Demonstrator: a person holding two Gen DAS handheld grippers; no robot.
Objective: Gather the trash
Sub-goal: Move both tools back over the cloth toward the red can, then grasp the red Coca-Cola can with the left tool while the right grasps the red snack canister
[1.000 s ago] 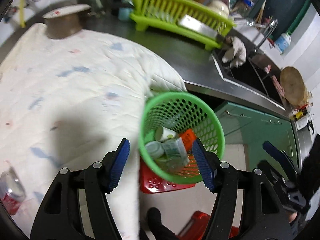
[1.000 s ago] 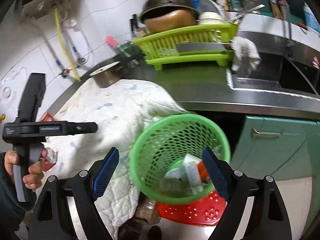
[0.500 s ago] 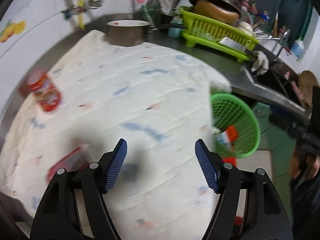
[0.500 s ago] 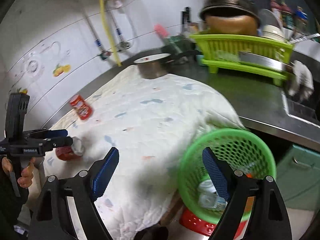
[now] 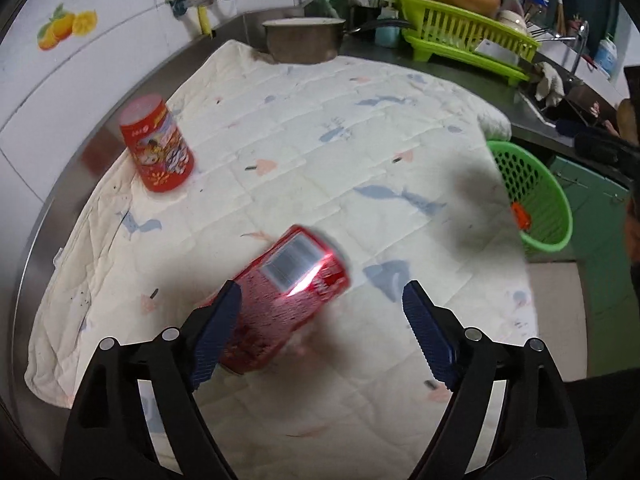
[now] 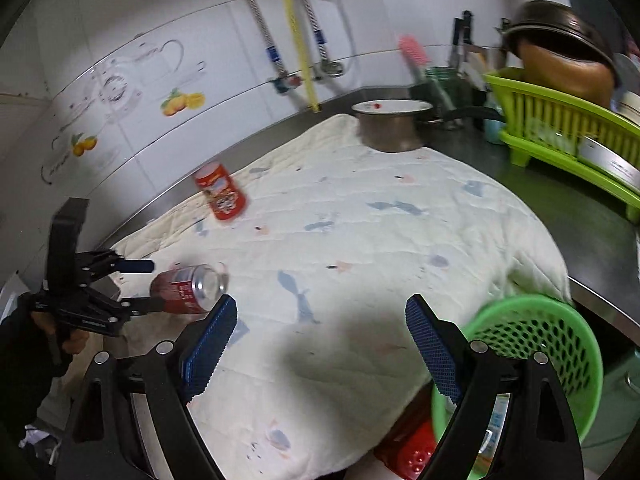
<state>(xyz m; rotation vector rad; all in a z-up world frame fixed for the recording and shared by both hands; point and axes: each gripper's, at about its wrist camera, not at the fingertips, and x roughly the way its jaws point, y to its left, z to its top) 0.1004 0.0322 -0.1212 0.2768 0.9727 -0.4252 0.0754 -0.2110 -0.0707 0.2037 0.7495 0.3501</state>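
A red soda can (image 5: 286,300) lies on its side on the white quilted cloth (image 5: 320,152). My left gripper (image 5: 320,332) is open, its jaws on either side of the can's near end; the left finger touches or nearly touches it. In the right wrist view the can (image 6: 188,290) lies between the left gripper's open fingers (image 6: 136,266). A red paper cup (image 5: 158,150) stands upside down at the far left, also in the right wrist view (image 6: 220,198). The green mesh trash basket (image 5: 532,204) hangs past the cloth's right edge, with trash inside. My right gripper (image 6: 320,348) is open and empty above the cloth.
A metal pot (image 5: 302,40) stands at the cloth's far edge. A green dish rack (image 5: 464,46) with a wok and dishes sits on the steel counter, a sink (image 5: 568,100) beyond it. A red stool (image 6: 416,452) stands under the basket. The tiled wall runs along the left.
My left gripper has swung from over the basket to the left and down onto the cloth, ending around the soda can. The right gripper also turned left, away from the basket.
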